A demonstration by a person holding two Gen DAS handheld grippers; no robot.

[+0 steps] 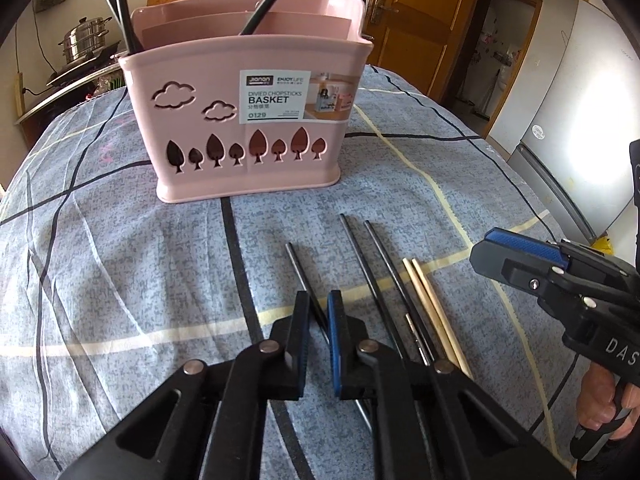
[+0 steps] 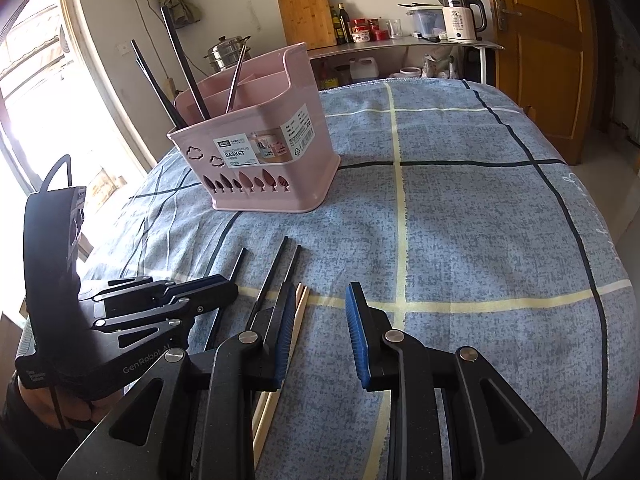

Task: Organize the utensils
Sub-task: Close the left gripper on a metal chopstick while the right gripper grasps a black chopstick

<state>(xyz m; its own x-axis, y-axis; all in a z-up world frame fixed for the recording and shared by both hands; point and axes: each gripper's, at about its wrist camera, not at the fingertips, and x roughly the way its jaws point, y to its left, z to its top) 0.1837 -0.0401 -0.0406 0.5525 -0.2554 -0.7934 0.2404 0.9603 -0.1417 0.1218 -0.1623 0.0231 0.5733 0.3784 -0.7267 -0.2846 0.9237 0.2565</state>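
A pink divided chopstick basket [image 1: 240, 160] [image 2: 256, 192] stands on the blue checked cloth with several black chopsticks [image 1: 120, 8] [image 2: 180, 60] and a metal one [image 2: 236, 80] upright in it. In front of it lie one black chopstick [image 1: 296, 264] [image 2: 238, 264], a pair of black ones [image 1: 380, 272] [image 2: 276, 272] and two wooden ones [image 1: 428, 304] [image 2: 300, 308]. My left gripper [image 1: 319, 300] [image 2: 224, 290] is shut on the single black chopstick, low at the cloth. My right gripper [image 2: 322, 292] [image 1: 486, 254] hovers open just right of the wooden pair, with nothing between its fingers.
The cloth [image 2: 480, 240] stretches bare to the right of the chopsticks. Behind the table are a steel steamer pot [image 1: 86, 38], a wooden cutting board [image 2: 306, 16], a shelf with a kettle [image 2: 460, 18], a wooden door [image 2: 540, 40] and a fridge [image 1: 580, 120].
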